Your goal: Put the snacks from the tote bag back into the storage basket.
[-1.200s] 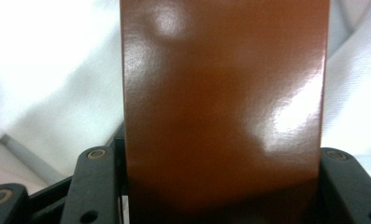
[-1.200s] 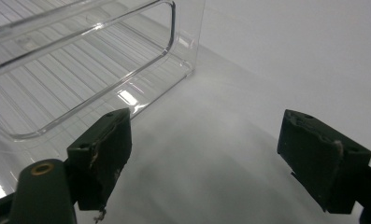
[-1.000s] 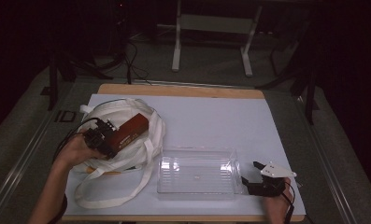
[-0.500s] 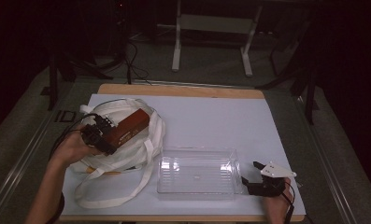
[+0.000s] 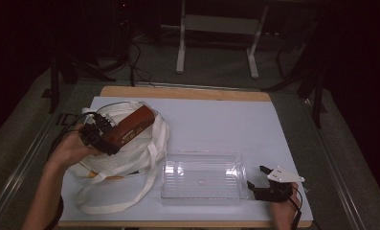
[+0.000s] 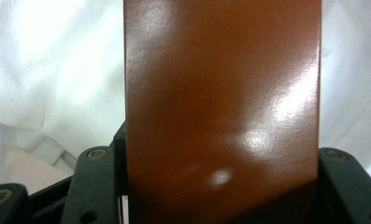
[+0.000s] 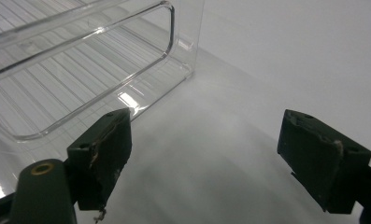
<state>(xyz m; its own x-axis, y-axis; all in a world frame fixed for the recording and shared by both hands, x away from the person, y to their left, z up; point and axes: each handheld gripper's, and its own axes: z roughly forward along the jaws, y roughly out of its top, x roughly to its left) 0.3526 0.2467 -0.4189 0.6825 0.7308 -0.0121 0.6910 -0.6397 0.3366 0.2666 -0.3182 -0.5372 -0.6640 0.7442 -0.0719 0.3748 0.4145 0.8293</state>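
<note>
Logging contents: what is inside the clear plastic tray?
The clear ribbed plastic tray looks empty; the white mat shows through it. Its near right corner is hidden by the right gripper.

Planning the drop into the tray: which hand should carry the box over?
Left. The left gripper is already shut on the brown box, lifted over the white bag. The right gripper sits open and empty beside the clear tray.

A wooden-edged counter (image 5: 187,92) under a pale blue-grey sheet (image 5: 211,124) carries a clear ribbed plastic tray (image 5: 202,181) near its front edge. A crumpled white cloth bag (image 5: 130,153) with long looping straps lies just left of the tray.
</note>
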